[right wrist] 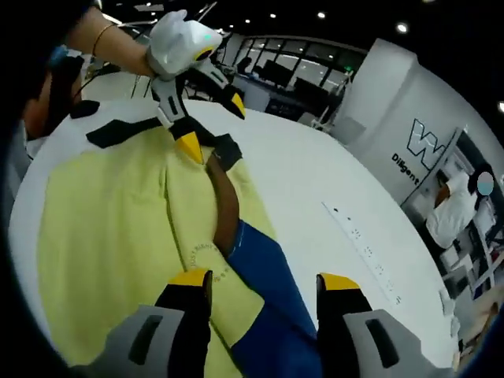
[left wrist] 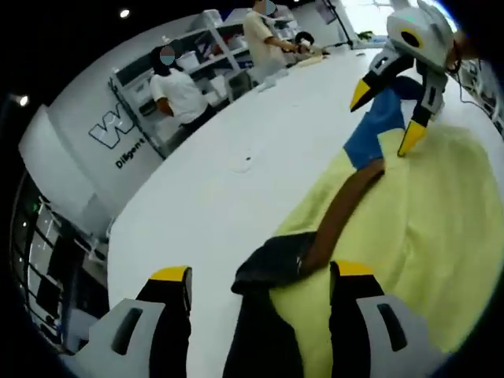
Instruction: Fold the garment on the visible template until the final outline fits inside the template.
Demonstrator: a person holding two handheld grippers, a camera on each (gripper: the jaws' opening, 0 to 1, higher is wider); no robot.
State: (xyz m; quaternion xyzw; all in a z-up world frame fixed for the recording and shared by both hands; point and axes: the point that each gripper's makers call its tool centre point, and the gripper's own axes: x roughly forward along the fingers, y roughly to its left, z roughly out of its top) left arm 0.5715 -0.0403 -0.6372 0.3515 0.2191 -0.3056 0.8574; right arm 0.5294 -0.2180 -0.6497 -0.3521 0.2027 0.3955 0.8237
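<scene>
White tabletop (left wrist: 236, 189) stretches across a wide workroom, with shelving and people in white tops at its far side. On it lies the garment (left wrist: 441, 220), mostly pale yellow, with a brown stripe (left wrist: 346, 205), a blue sleeve (left wrist: 378, 126) at one end and a black sleeve (left wrist: 276, 268) at the other. In the left gripper view, the left gripper (left wrist: 260, 283) has its yellow-tipped jaws spread, straddling the black sleeve. The right gripper (right wrist: 264, 285) stands spread too, over the blue sleeve and the yellow edge. I see no template outline on the table. A lettered wall (right wrist: 421, 150) stands behind.
</scene>
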